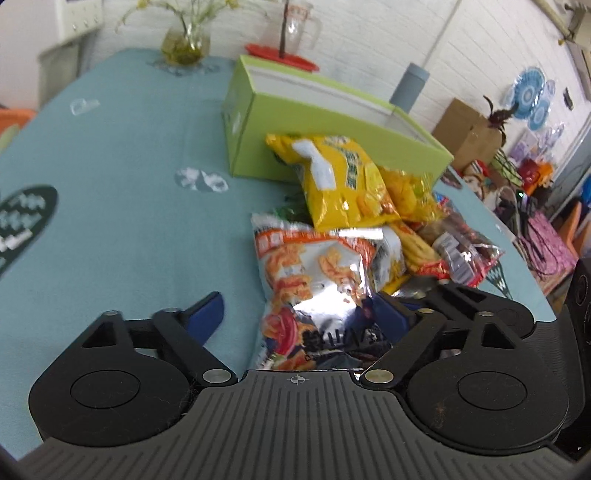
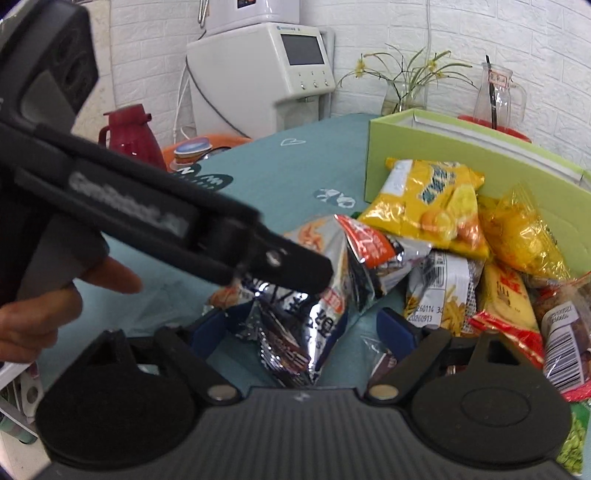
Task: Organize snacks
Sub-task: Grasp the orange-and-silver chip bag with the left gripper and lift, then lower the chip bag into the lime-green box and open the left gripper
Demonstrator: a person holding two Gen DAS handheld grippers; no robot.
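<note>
A heap of snack bags lies on the teal tablecloth [image 1: 110, 166] in front of an open lime-green box [image 1: 255, 136] [image 2: 406, 147]. A yellow bag [image 1: 343, 181] [image 2: 428, 203] tops the heap next to the box. Nearest me is a crumpled silver-and-orange bag [image 1: 314, 280] [image 2: 295, 325]. My left gripper [image 1: 299, 314] straddles it, open; cloth shows between its left pad and the bag. My right gripper [image 2: 304, 328] straddles the same bag's other end, open, with a gap at its right pad. The left gripper's black finger [image 2: 295, 264] crosses over the bag in the right wrist view.
A vase of flowers [image 1: 184, 44], a glass jug [image 1: 295, 29] on a red tray and a grey cylinder [image 1: 410, 85] stand behind the box. A white dispenser [image 2: 266, 70] and a red thermos [image 2: 129, 129] are off the table. A person's hand [image 2: 44, 306] holds the left gripper.
</note>
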